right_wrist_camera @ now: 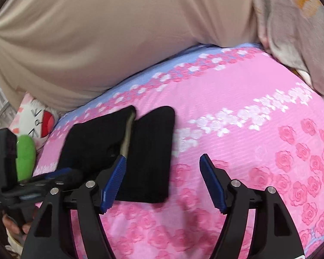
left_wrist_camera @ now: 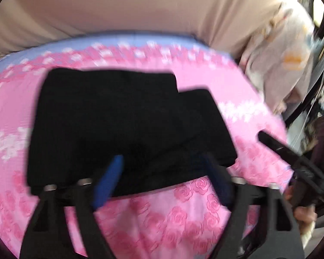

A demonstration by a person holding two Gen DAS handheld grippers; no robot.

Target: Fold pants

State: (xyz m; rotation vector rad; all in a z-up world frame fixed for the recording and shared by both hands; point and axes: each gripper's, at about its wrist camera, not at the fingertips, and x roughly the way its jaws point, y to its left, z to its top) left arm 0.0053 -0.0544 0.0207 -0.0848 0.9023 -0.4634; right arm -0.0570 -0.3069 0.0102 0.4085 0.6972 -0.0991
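The black pants (left_wrist_camera: pixel 123 125) lie folded into a compact stack on the pink rose-print bedsheet (left_wrist_camera: pixel 179 226). My left gripper (left_wrist_camera: pixel 162 161) is open, its blue fingers over the near edge of the stack, holding nothing. In the right wrist view the pants (right_wrist_camera: pixel 149 151) lie left of centre, with a pale inner strip showing along a fold. My right gripper (right_wrist_camera: pixel 163 161) is open and empty over the sheet (right_wrist_camera: pixel 248 151), its left finger above the stack's near edge. The right gripper also shows in the left wrist view (left_wrist_camera: pixel 291 157), and the left gripper in the right wrist view (right_wrist_camera: pixel 43 179).
A beige curtain (right_wrist_camera: pixel 118 32) hangs behind the bed. A grey patterned cloth (right_wrist_camera: pixel 296 32) lies at the far right corner. A white cartoon pillow (right_wrist_camera: pixel 34 116) and a green object (right_wrist_camera: pixel 26 155) sit at the left. Dark furniture (left_wrist_camera: pixel 321 64) stands beyond the bed's right edge.
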